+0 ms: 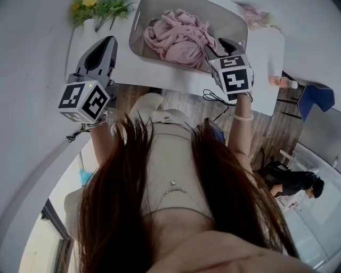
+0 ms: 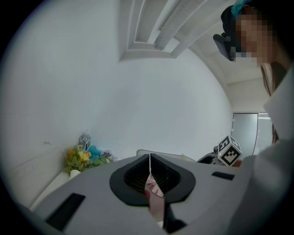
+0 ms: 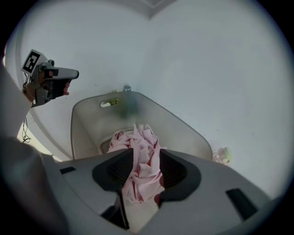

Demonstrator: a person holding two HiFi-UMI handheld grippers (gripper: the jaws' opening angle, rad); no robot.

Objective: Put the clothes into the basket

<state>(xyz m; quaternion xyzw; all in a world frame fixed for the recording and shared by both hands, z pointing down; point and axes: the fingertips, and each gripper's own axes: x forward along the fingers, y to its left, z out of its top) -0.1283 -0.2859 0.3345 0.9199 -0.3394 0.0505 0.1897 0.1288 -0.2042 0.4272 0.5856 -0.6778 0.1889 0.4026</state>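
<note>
So, status check: my right gripper (image 3: 146, 152) is clamped on a bunch of the pink clothes (image 1: 178, 34). That bunch hangs right over the grey basket (image 1: 139, 21), which sits on the white table (image 1: 160, 72). The rest of the pink pile is already down inside the basket, so I'd call the job nearly done, and what's left is letting go. My left gripper (image 2: 150, 158) is off to the side, pointing at the wall. Its jaws are pressed together with nothing I'd call a garment in them, though there's a pinkish bit low in the gap that I can't identify.

What worries me from here:
- The fabric is wadded deep between the ribbed pads. If I open up only a little, or pull away too soon, it could cling to the ribs and come back out with me.
- The held bunch looks joined to the pile below. Lifting with the jaws tight would probably drag more of it up, maybe over the rim.
- Going by the head view, I'm near the basket's right side. A drop from there could leave a sleeve draped over the edge.
- The basket looks light, so a snagged tug might slide it toward the flowers (image 1: 98, 9) or the small bottle (image 1: 282, 82).
</note>
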